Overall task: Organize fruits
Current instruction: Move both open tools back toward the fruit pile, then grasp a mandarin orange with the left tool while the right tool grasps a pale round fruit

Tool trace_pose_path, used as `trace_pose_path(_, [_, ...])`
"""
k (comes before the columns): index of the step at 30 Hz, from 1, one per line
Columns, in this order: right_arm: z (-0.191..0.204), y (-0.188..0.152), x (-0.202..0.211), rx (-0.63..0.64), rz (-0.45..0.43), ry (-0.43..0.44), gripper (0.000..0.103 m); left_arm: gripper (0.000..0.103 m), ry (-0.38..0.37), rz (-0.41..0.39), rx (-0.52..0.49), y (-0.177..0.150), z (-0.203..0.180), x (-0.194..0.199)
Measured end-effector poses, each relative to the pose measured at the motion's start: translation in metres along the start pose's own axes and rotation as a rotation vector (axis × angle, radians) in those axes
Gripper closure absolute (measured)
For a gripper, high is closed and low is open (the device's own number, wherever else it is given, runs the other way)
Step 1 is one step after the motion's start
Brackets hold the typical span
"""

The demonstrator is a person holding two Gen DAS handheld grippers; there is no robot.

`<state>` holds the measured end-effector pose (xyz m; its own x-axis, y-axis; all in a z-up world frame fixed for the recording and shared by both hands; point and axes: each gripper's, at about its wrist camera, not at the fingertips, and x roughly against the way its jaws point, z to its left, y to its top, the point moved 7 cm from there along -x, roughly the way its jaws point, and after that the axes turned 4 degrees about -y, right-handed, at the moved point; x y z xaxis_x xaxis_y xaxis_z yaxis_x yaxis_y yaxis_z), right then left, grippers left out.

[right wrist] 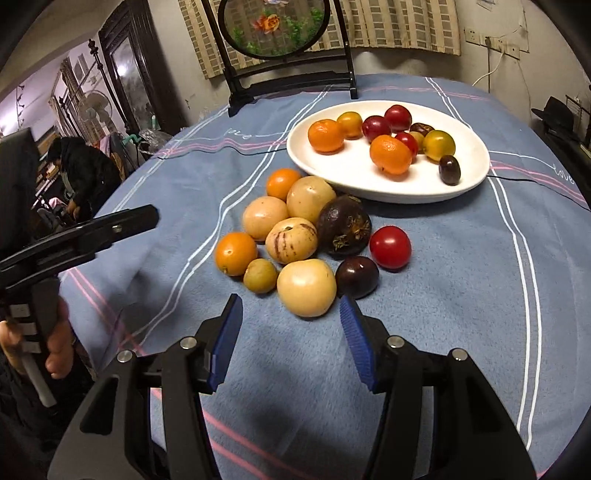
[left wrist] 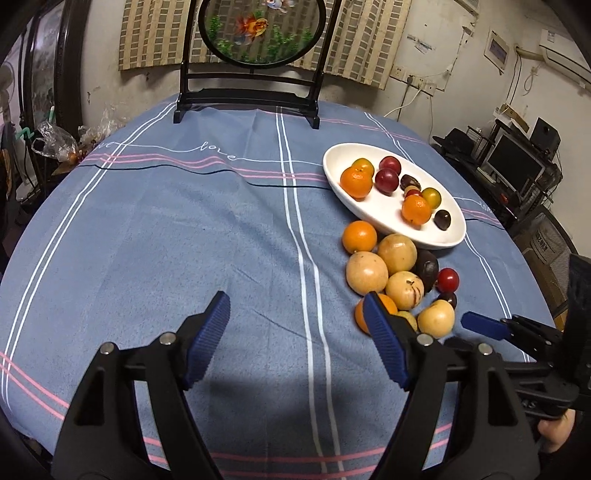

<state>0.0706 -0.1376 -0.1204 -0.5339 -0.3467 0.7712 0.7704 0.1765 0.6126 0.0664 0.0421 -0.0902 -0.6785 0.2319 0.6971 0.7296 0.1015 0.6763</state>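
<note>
A white oval plate [right wrist: 332,173] [left wrist: 452,232] holds several small fruits: oranges, red plums, tomatoes and dark ones. In front of it a pile lies on the cloth: oranges [right wrist: 236,253], pale yellow fruits [right wrist: 306,287], a striped one [right wrist: 291,240], a dark passion fruit [right wrist: 344,226], a red tomato [right wrist: 390,246] and a dark plum [right wrist: 357,277]. My right gripper [right wrist: 291,306] is open and empty, just short of the nearest yellow fruit. My left gripper [left wrist: 295,302] is open and empty over bare cloth, left of the pile [left wrist: 391,273].
A blue striped tablecloth [left wrist: 184,229] covers the round table. A black stand with a round goldfish panel [left wrist: 258,33] stands at the table's back edge. The other gripper shows at each view's side [right wrist: 122,221]. A person [right wrist: 81,166] stands beyond the table's left.
</note>
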Motion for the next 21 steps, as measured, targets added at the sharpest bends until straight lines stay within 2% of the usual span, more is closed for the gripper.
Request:
trace_pose_path(3, [-0.002, 0.002, -0.011, -0.001, 0.027, -0.009, 0.047, 0.027, -0.006, 0.006, -0.005, 0.0, 0.0, -0.001])
trace_pose_path(7, [0.003, 0.012, -0.018, 0.024, 0.011, -0.011, 0.048, 0.024, -0.019, 0.019, -0.021, -0.002, -0.003, -0.003])
trace_pose_path(11, [0.01, 0.015, -0.022, 0.088, 0.004, -0.076, 0.064, 0.024, -0.024, 0.054, -0.031, -0.008, -0.008, -0.012])
trace_pose_path(12, [0.012, 0.013, -0.02, 0.114, 0.009, -0.093, 0.064, 0.024, -0.021, 0.063, -0.036, -0.009, -0.009, -0.014])
trace_pose_path(16, [0.0, 0.001, 0.002, 0.037, 0.003, -0.027, 0.064, 0.024, -0.017, 0.081, -0.036, -0.013, -0.011, -0.018])
trace_pose_path(21, [-0.034, -0.018, 0.026, -0.011, 0.001, -0.083, 0.064, 0.024, -0.027, 0.088, -0.074, -0.013, -0.023, -0.023])
